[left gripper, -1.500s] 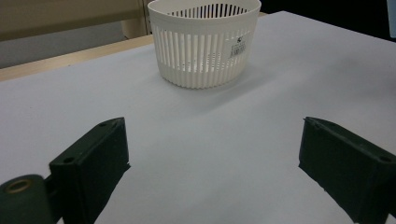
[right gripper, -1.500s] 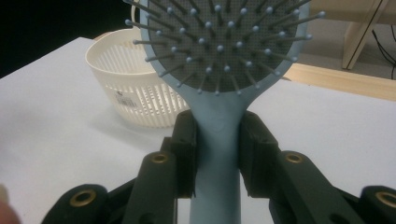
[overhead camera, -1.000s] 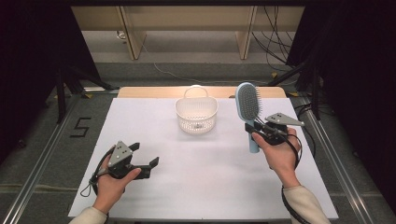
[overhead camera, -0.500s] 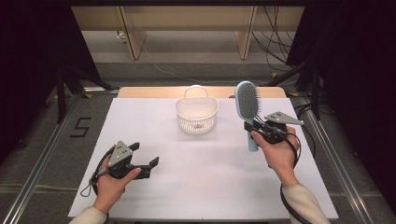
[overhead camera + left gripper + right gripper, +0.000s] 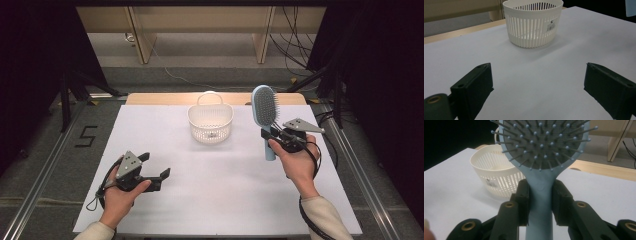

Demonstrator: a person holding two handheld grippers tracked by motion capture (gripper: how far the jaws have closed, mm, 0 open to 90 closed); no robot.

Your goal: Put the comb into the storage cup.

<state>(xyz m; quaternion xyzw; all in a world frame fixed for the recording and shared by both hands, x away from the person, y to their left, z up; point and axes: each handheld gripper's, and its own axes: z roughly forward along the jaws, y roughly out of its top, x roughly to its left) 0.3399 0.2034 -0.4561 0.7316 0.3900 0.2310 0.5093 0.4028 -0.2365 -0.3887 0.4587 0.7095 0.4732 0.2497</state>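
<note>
A light blue hairbrush (image 5: 265, 115) with a grey bristle pad stands upright, lifted off the table at the right. My right gripper (image 5: 270, 136) is shut on its handle (image 5: 540, 195), just below the head. A white slotted basket (image 5: 210, 121) with a handle sits on the white table cover at the back centre, to the left of the brush; it looks empty (image 5: 496, 177). My left gripper (image 5: 156, 172) rests low at the front left, open, nothing between its jaws. In the left gripper view the basket (image 5: 533, 22) stands ahead.
The white table cover (image 5: 220, 190) spans the table, with a wooden edge (image 5: 160, 98) at the back. Metal rails (image 5: 45, 170) and cables run along the floor on both sides. Dark stands (image 5: 70, 85) flank the table.
The right gripper has carried the hairbrush slightly left and toward the basket. The left gripper has stayed still.
</note>
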